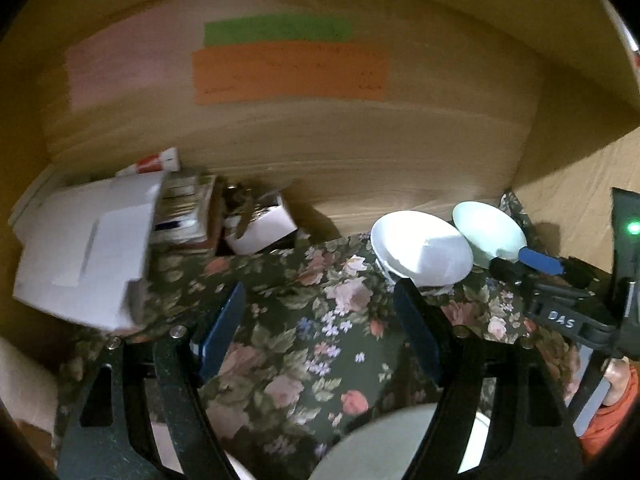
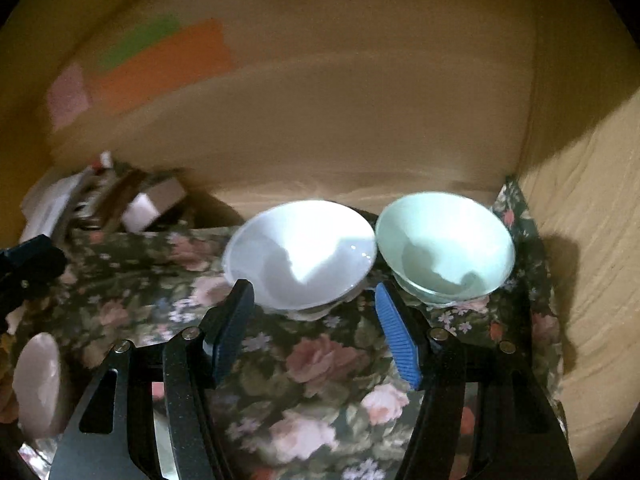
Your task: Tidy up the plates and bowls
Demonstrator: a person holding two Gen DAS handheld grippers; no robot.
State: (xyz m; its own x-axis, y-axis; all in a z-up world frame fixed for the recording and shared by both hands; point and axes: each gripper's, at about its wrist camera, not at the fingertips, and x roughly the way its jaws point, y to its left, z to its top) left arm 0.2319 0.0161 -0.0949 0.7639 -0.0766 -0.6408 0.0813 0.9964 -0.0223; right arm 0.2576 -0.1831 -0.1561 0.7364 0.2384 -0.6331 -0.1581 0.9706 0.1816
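A white bowl [image 2: 300,256] and a pale green bowl [image 2: 446,246] stand side by side, rims touching, at the back of a floral cloth [image 2: 312,364]. My right gripper [image 2: 316,304] is open and empty just in front of the white bowl. In the left wrist view the white bowl [image 1: 420,248] and green bowl [image 1: 486,232] sit at right, with the right gripper [image 1: 540,264] beside them. My left gripper [image 1: 320,300] is open and empty over the cloth. A pale plate [image 1: 384,440] lies under it at the bottom edge.
A wooden back wall [image 1: 320,152] with orange, green and pink papers rises behind. White boxes [image 1: 88,248] and clutter fill the back left corner. A wooden side wall [image 2: 588,240] closes the right. A pinkish dish [image 2: 40,384] sits at lower left.
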